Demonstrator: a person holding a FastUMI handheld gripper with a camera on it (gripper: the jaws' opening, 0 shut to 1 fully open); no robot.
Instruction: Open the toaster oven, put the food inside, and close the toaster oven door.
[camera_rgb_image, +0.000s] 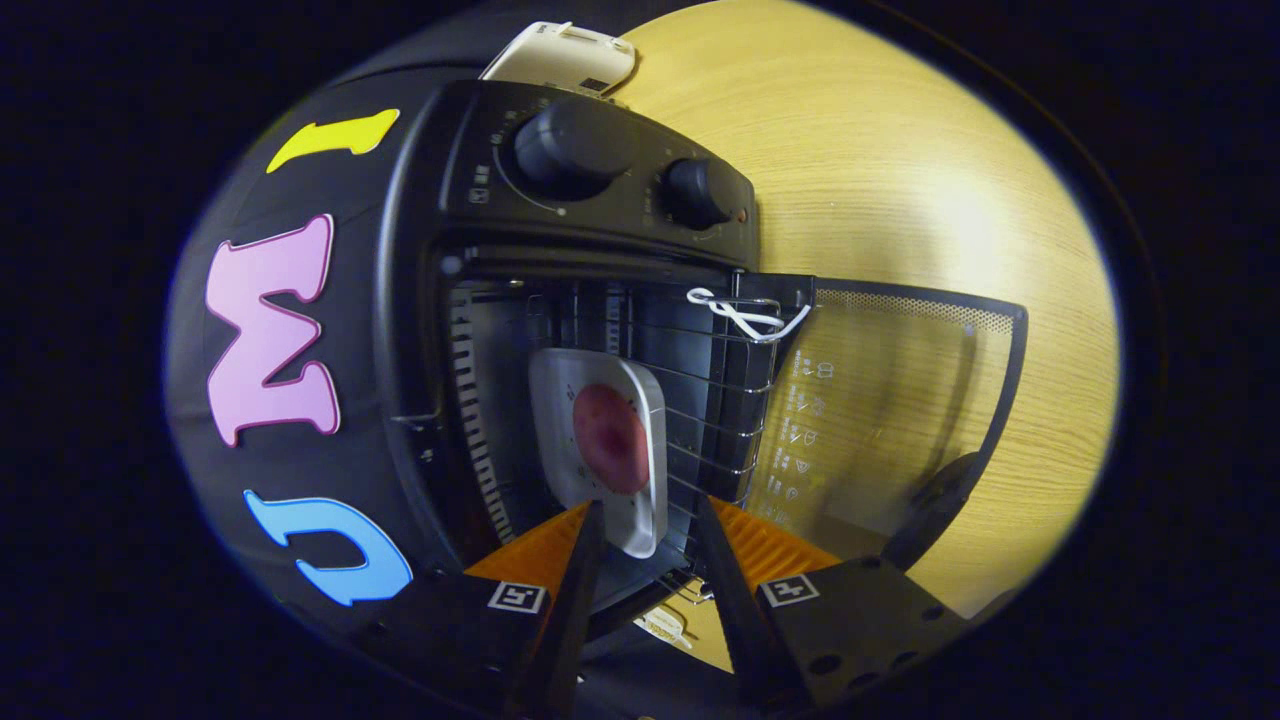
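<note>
The oven (560, 330) stands on the desk (900, 180) with its door (890, 420) swung fully open, the glass panel lying out flat over the desk surface. Inside the cavity a tray (600, 450) rests on the wire rack (715, 400), and the food (612, 438), a round reddish piece, sits on the tray. A white loop (745, 315) is tied to the rack's front corner near the door hinge. The tool (648, 520) is partly open; its fingers stand apart just in front of the cavity mouth, with the near edge of the tray showing between their tips. Whether either finger touches the tray cannot be told, and no grip on it is evident. Two knobs (575, 145) on the control panel are untouched by the tool. Judgement: opening is done and the food appears placed, so the step in hand is the end of loading, with closing the door not yet done. The next move calls for clearing the fingers from the cavity, bringing the tool to the door's far edge or its handle (940, 500), and swinging the door up until it seats. Risk: a finger catching the tray or rack on the way out.
</note>
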